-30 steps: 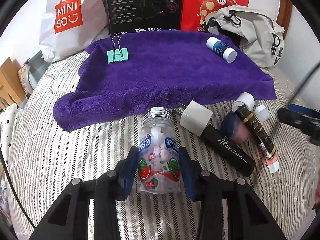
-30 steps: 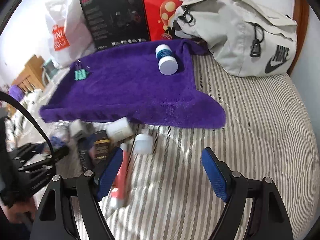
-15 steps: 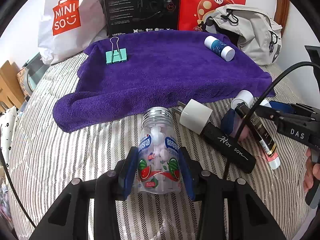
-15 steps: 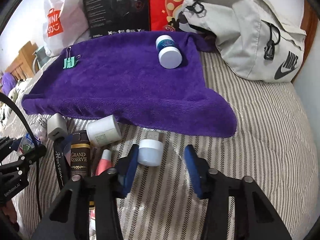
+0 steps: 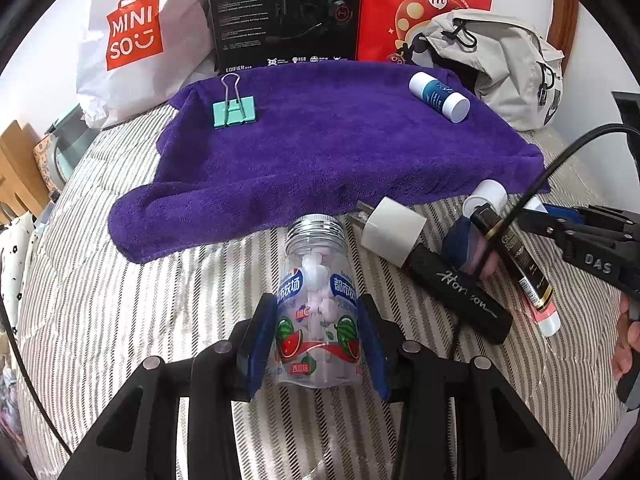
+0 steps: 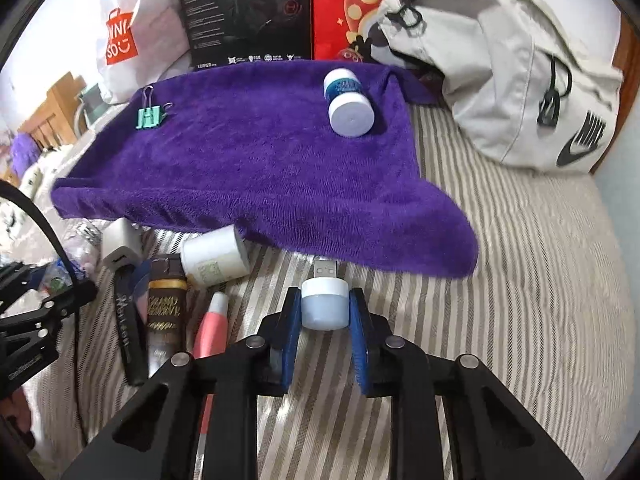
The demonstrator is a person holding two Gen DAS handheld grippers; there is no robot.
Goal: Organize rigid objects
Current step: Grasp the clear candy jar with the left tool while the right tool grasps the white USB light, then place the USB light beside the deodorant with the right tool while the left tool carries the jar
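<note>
My left gripper (image 5: 316, 334) is shut on a clear candy bottle (image 5: 318, 304) with watermelon labels, lying on the striped bed just in front of the purple towel (image 5: 340, 152). My right gripper (image 6: 324, 326) is shut on a small white USB light (image 6: 324, 304), its plug pointing at the towel (image 6: 256, 168). On the towel lie a green binder clip (image 5: 234, 110) and a white-and-blue bottle (image 5: 438, 96). Right of the candy bottle are a white charger (image 5: 394, 230), a black Horizon tube (image 5: 460, 294), a brown tube (image 6: 166, 312) and a white jar (image 6: 214, 256).
Behind the towel stand a white Miniso bag (image 5: 132, 36), a black box (image 5: 284, 12) and a red bag (image 5: 424, 4). A grey backpack (image 6: 516, 68) lies at the back right. A black cable (image 5: 532, 184) crosses the left wrist view. Striped bedding (image 6: 520, 300) spreads to the right.
My right gripper has moved forward to the USB light and shut on it; it stood wide open a second ago. The left gripper has kept its hold on the candy bottle.
</note>
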